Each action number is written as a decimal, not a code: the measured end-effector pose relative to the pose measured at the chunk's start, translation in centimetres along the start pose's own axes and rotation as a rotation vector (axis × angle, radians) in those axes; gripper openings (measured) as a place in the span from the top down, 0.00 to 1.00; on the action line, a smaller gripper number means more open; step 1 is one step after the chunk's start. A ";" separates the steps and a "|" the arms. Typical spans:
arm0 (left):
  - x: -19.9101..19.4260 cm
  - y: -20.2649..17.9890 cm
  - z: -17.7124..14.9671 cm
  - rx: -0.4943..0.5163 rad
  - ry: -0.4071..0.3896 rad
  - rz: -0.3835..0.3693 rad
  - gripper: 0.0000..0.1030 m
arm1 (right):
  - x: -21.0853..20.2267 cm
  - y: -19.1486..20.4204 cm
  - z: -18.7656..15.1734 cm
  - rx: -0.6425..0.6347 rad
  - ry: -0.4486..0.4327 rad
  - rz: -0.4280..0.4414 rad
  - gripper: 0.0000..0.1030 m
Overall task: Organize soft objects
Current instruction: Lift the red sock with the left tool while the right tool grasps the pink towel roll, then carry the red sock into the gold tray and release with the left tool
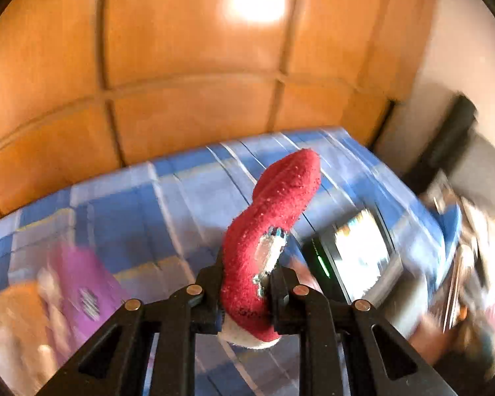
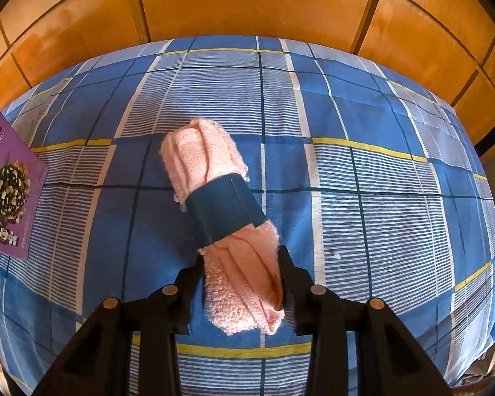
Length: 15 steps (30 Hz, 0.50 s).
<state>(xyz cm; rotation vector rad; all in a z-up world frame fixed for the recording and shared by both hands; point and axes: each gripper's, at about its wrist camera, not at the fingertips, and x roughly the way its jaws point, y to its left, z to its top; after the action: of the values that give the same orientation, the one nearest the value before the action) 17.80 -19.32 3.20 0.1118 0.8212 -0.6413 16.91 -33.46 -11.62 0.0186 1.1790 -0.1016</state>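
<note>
In the left wrist view my left gripper [image 1: 246,274] is shut on a dark red sock [image 1: 274,204] with a white cuff and holds it upright above the blue plaid bedsheet [image 1: 122,204]. The view is blurred by motion. In the right wrist view my right gripper [image 2: 242,264] is shut on the near end of a rolled pink towel [image 2: 204,151] with a dark blue paper band [image 2: 226,206]. The towel's far end points away over the bedsheet [image 2: 363,181].
A purple box [image 1: 82,283] lies at the left in the left wrist view and also shows in the right wrist view [image 2: 6,178]. A dark device with a bright screen [image 1: 356,250] lies on the bed at the right. Orange wooden panels [image 2: 247,0] stand behind the bed.
</note>
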 end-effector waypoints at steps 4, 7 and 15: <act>-1.8 5.5 4.0 -0.096 -0.050 0.106 0.81 | 0.0 0.1 -0.1 -0.012 -0.004 -0.006 0.64; -4.4 10.3 4.3 -0.175 -0.109 0.195 0.81 | 0.0 0.2 -0.1 -0.022 -0.006 -0.012 0.64; -12.8 20.5 -4.6 -0.342 -0.180 0.386 0.81 | -0.2 0.8 -0.2 -0.069 -0.018 -0.048 0.64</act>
<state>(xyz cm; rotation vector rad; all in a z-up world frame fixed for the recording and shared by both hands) 20.06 5.04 6.09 -0.0966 0.6994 -0.1394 16.69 -32.60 -11.59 -0.0718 1.1648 -0.1034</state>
